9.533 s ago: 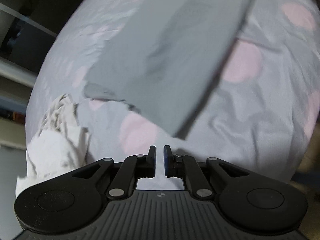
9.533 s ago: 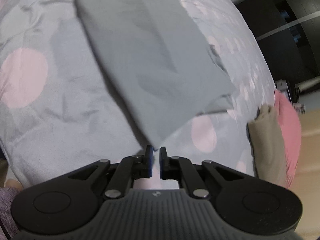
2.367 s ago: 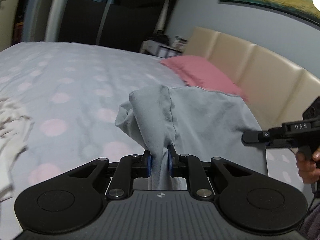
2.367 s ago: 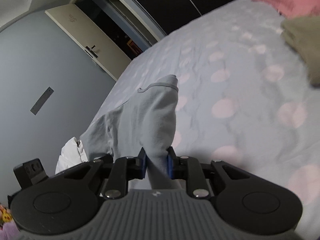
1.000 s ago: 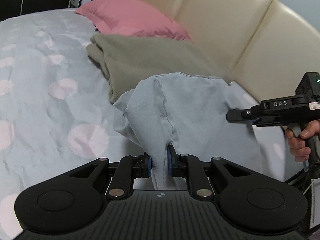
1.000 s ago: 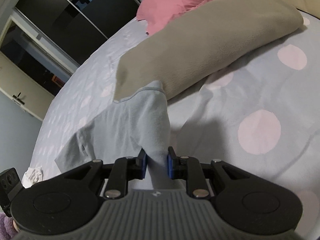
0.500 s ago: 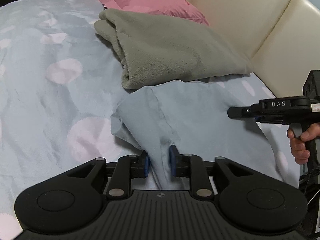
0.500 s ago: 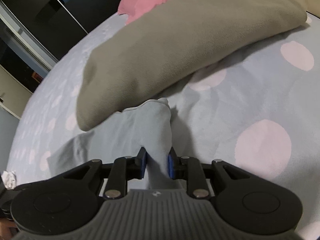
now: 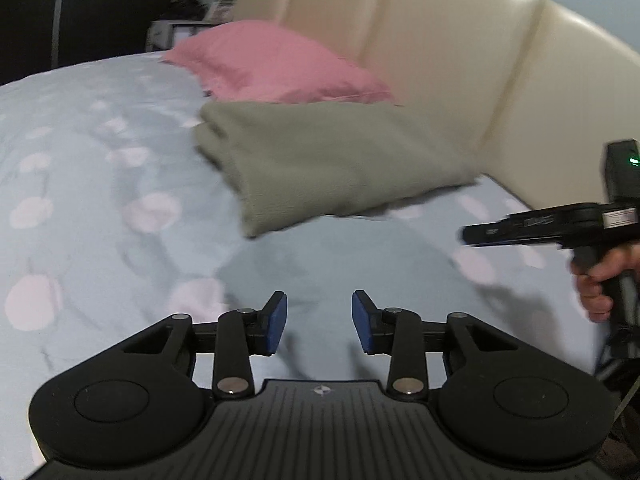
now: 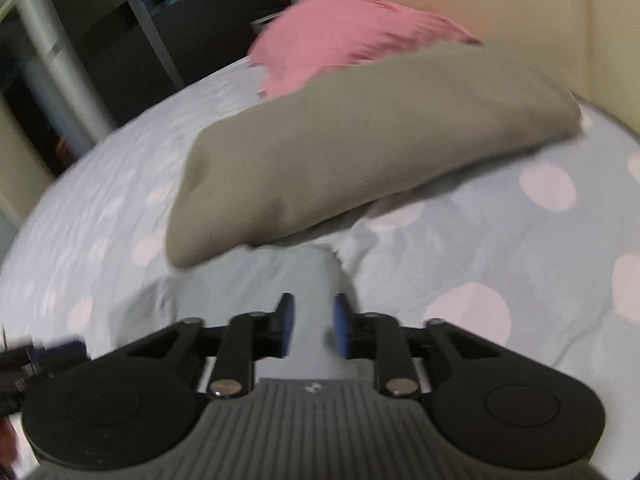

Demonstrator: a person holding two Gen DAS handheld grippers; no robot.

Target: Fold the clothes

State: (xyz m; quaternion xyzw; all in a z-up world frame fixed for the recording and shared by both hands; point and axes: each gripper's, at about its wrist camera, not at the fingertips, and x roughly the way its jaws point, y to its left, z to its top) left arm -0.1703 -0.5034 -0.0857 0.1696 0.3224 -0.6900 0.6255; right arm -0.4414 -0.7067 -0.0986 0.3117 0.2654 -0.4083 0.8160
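A pale grey-blue garment (image 9: 340, 264) lies spread on the dotted bedsheet (image 9: 80, 208), just in front of a folded olive-grey cloth (image 9: 320, 160). My left gripper (image 9: 319, 320) hovers above the garment's near edge; its jaws are opening, with nothing between the blue pads. In the right wrist view a raised fold of the garment (image 10: 280, 276) runs between the pads of my right gripper (image 10: 313, 328), whose jaws are closing on it. That same gripper (image 9: 468, 236) enters the left wrist view from the right, held by a hand (image 9: 600, 284).
A pink pillow (image 9: 276, 64) lies behind the olive cloth (image 10: 360, 140), against the cream padded headboard (image 9: 460, 60). Dark wardrobe doors stand beyond the bed's far side. A white post (image 10: 60, 64) rises at the back left.
My left jaws have parted and let go of the garment, which now lies flat on the sheet. The left gripper has drawn back and up. The right gripper keeps the fold.
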